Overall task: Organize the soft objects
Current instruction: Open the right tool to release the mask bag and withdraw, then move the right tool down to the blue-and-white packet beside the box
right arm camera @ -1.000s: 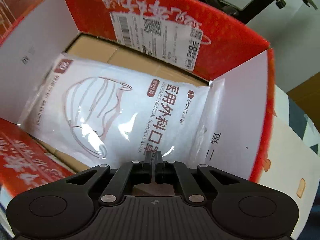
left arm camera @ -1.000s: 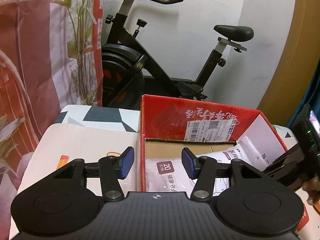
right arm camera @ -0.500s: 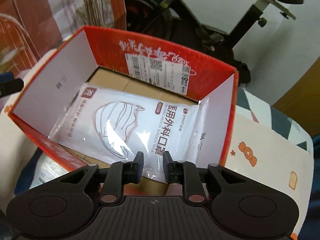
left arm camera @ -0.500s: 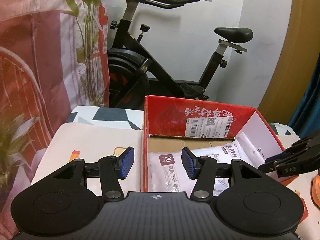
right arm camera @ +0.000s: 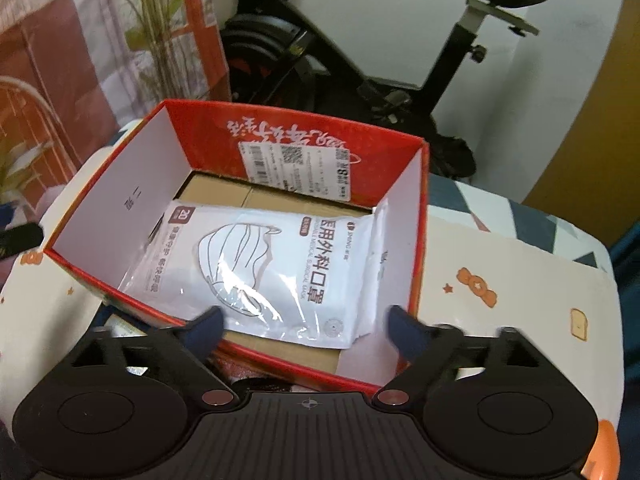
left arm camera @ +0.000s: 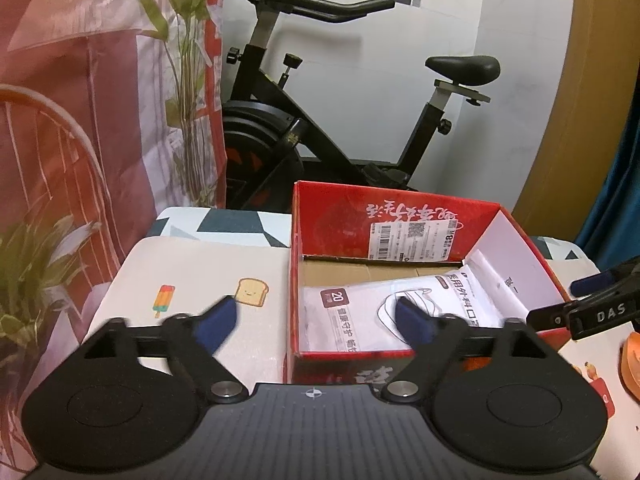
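- Right claw (right arm camera: 302,326): jaws just swung wide, nothing pinched, above the box's near edge.
- Left claw (left arm camera: 316,316): likewise just spread, empty.
- Red box (right arm camera: 200,128): on the counter (right arm camera: 500,280).
- Mask packet (right arm camera: 272,268): flat inside the box.

Home room: exercise bike (left arm camera: 344,92), curtain (left arm camera: 80,100)

**Clearances and obstructions, table area**

Red box (right arm camera: 416,216): open-topped, entry from above; four upright walls block the sides. Mask packet (right arm camera: 272,268) covers most of its floor. Tablecloth (left arm camera: 192,272) left of the box: bare. Exercise bike (left arm camera: 320,128) stands behind; curtain (left arm camera: 80,120) hangs at left.
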`<state>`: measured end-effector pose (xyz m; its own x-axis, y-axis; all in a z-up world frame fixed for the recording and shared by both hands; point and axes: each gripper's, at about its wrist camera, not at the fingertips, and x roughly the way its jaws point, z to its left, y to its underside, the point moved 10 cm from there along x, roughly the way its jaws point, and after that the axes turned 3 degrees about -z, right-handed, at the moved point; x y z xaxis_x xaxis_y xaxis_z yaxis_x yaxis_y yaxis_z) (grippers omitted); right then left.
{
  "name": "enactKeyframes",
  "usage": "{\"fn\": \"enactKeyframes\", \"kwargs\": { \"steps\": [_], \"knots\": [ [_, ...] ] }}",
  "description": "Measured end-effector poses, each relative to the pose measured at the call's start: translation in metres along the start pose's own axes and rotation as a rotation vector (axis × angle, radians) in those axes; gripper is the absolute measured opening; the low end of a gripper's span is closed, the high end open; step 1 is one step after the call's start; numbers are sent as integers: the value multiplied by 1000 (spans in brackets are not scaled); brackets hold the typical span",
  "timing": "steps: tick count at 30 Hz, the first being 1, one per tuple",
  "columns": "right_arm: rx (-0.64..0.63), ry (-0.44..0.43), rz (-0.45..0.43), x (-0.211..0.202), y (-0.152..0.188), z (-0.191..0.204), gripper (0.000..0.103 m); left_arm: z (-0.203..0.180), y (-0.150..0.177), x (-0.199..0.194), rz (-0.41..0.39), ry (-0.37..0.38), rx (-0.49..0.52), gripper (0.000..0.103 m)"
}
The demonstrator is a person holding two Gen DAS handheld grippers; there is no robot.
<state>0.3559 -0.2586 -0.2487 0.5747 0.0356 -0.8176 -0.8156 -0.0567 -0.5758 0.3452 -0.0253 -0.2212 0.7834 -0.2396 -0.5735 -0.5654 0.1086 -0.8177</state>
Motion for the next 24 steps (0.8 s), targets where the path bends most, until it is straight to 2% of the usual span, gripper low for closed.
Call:
{"fn": "enactKeyframes", "kwargs": {
  "steps": [2, 18, 24],
  "knots": [
    [7, -5, -39, -7, -1, 0, 103, -1, 1, -3, -8, 3, 1, 100],
    [66, 26, -202, -33, 28, 0, 103, 6, 26, -18, 20, -16, -7, 101],
    [88, 8, -253, -41, 46, 1, 103, 7, 38, -27, 25, -26, -4, 101]
  ]
}}
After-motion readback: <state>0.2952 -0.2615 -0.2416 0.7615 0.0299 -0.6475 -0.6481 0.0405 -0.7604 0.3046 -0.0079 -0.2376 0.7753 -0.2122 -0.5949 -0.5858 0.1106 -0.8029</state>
